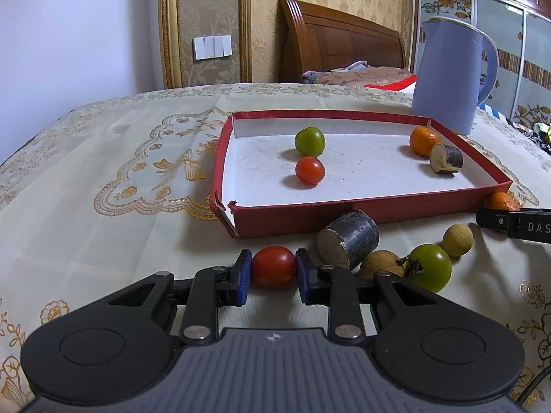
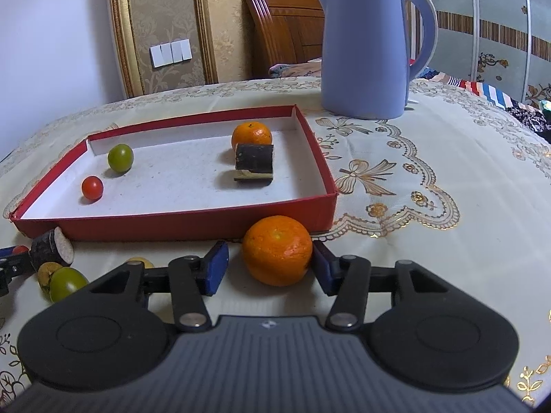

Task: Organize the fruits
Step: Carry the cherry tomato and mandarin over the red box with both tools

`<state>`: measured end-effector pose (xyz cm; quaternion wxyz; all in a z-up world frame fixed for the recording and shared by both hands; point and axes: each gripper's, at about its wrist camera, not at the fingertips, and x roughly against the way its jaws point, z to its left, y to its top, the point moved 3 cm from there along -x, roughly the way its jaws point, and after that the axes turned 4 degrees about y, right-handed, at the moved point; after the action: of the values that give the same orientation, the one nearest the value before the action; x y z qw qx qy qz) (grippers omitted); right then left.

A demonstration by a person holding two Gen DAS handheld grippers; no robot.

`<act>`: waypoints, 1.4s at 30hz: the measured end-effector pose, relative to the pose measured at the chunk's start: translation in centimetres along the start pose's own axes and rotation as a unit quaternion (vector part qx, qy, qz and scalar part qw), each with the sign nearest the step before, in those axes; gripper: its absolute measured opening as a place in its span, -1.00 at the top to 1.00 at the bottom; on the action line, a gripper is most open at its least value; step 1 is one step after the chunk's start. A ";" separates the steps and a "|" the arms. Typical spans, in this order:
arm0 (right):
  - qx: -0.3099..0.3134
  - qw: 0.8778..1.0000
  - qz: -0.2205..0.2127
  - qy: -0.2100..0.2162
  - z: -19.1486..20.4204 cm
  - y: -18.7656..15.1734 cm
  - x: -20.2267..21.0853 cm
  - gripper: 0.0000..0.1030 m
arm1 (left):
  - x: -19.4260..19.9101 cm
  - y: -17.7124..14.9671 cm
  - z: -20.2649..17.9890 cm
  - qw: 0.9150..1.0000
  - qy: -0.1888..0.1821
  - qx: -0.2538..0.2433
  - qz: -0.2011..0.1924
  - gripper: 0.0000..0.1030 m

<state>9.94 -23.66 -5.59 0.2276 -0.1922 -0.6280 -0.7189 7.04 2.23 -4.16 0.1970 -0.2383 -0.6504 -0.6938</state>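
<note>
My left gripper (image 1: 273, 268) pinches the red tomato (image 1: 273, 266) at the table's (image 1: 103, 241) near edge; squeezing harder could burst it. My right gripper (image 2: 270, 263) straddles the orange (image 2: 277, 250), left pad clear, so it could roll against the tray (image 2: 172, 223).

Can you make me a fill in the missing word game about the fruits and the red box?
1. The left gripper is shut on a small ____ tomato.
2. The orange between the right gripper fingers sits ____ the red box.
3. The red box holds ____ things.
4. The kettle is coloured ____.

Missing words: red; outside; four; blue
</note>
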 end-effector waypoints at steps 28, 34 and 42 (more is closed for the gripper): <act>0.031 0.999 -0.023 0.019 0.9 0.5 1.9 0.24 | 0.6 0.3 0.2 1.000 0.014 0.003 -0.014 0.51; 0.050 0.998 -0.040 0.016 1.5 2.0 2.6 0.24 | 1.4 1.6 -0.4 1.000 0.003 -0.001 -0.028 0.51; 0.048 0.998 -0.036 0.020 2.1 3.6 0.9 0.24 | 0.6 3.9 -1.1 1.000 -0.002 0.001 -0.029 0.51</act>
<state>11.22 -22.09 -1.89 0.2225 -0.1441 -0.6638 -0.6994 8.75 0.89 -0.71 0.1755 -0.2202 -0.6579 -0.6984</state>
